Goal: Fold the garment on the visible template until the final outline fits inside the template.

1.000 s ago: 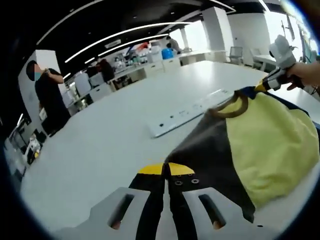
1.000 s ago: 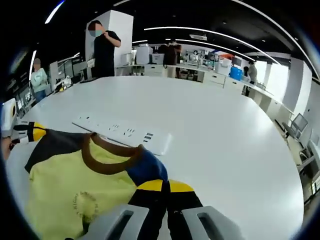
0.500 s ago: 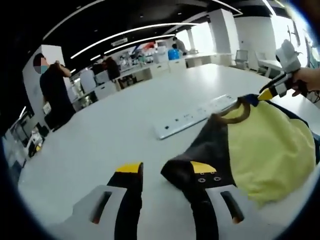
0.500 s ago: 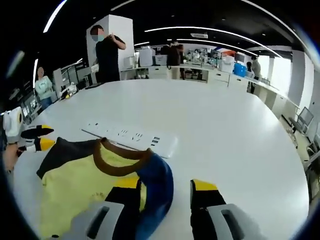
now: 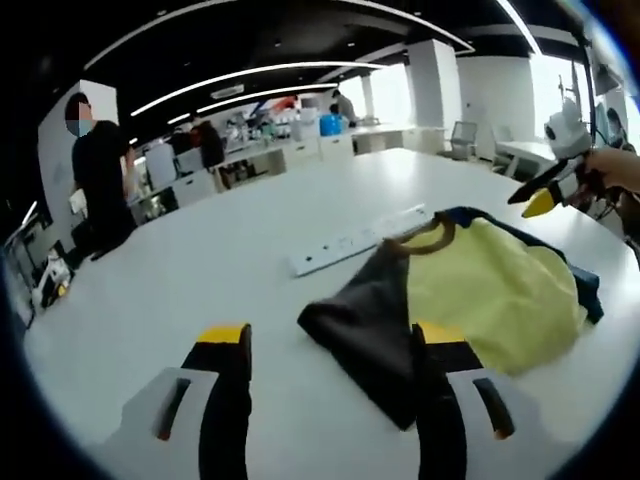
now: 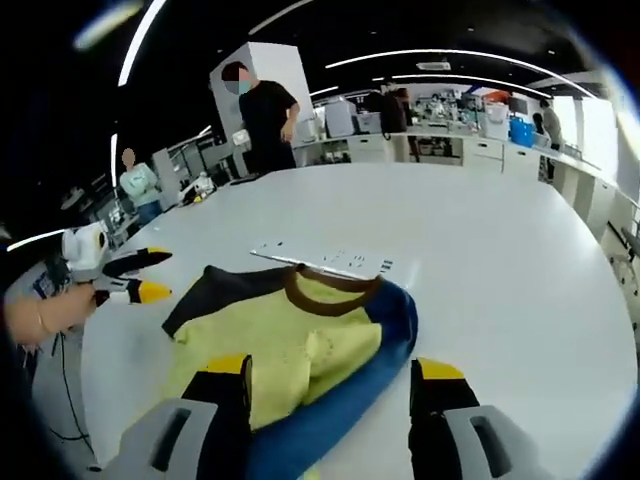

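While the garment lies flat on the white table, the left gripper is held above it with jaws spread and nothing between them. The right gripper is likewise spread and empty over the blue sleeve. A white power strip is seen just beyond the brown collar.

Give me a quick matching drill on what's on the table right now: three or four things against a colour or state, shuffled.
Things:
1. garment collar
2. power strip
3. left gripper
4. garment's sleeve by the right gripper

States or colours:
A. open, holding nothing
B. blue
C. brown
D. white, lying beyond the garment

Pairs: 1-C, 2-D, 3-A, 4-B
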Demonstrator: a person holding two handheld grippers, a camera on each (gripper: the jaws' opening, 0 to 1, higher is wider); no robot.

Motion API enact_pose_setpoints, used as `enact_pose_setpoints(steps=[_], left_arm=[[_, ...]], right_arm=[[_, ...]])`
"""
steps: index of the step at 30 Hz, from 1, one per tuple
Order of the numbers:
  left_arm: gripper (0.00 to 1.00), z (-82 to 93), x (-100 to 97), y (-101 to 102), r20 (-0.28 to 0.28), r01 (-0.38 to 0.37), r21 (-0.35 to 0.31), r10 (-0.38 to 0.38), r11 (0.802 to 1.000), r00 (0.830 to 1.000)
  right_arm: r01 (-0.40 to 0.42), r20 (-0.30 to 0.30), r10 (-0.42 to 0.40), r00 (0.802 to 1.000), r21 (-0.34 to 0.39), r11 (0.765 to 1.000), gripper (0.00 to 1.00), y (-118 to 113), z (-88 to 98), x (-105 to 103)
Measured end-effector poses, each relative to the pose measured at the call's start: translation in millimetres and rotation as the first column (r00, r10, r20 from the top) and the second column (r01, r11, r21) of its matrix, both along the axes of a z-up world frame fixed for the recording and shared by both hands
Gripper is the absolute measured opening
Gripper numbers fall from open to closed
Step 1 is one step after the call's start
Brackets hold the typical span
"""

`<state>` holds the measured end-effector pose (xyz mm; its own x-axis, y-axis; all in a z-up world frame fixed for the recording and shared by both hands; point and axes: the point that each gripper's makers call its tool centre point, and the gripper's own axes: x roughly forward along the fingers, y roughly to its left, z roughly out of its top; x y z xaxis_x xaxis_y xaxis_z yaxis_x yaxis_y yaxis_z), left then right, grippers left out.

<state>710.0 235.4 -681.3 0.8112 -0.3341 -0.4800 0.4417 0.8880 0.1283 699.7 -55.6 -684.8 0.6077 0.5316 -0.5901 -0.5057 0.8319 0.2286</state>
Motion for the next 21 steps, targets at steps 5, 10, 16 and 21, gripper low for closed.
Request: enact_pose_setpoints(steps=[5, 10, 16, 21], left_arm=[[0.62, -1.1, -18.8, 1, -0.009, 0.016, -0.007, -0.016, 1.000, 1.000], [0.60, -9.4, -33.9, 3, -0.023, 0.018, -0.008, -0.018, 1.000, 1.000], [0.51, -13.6, -45.4, -1, -0.007, 0.012, -0.026, -0.012, 1.000, 1.000], [0.45, -22.0, -53.1, -3, -0.016, 0.019, -0.005, -0.019, 1.000, 1.000]], right_arm=[[-0.033, -0.011, 0.033, 0.999, 0.003, 0.999, 0.61, 0, 5.4, -29], [-0.059, -0.031, 0.059, 0.998, -0.004, 0.998, 0.59, 1, 3.0, -55], [-0.053, -0.063, 0.052, 0.997, -0.014, 0.998, 0.58, 2, -7.0, -80], [-0.048, -0.064, 0.047, 0.997, -0.022, 0.999, 0.54, 5, -14.2, -95]])
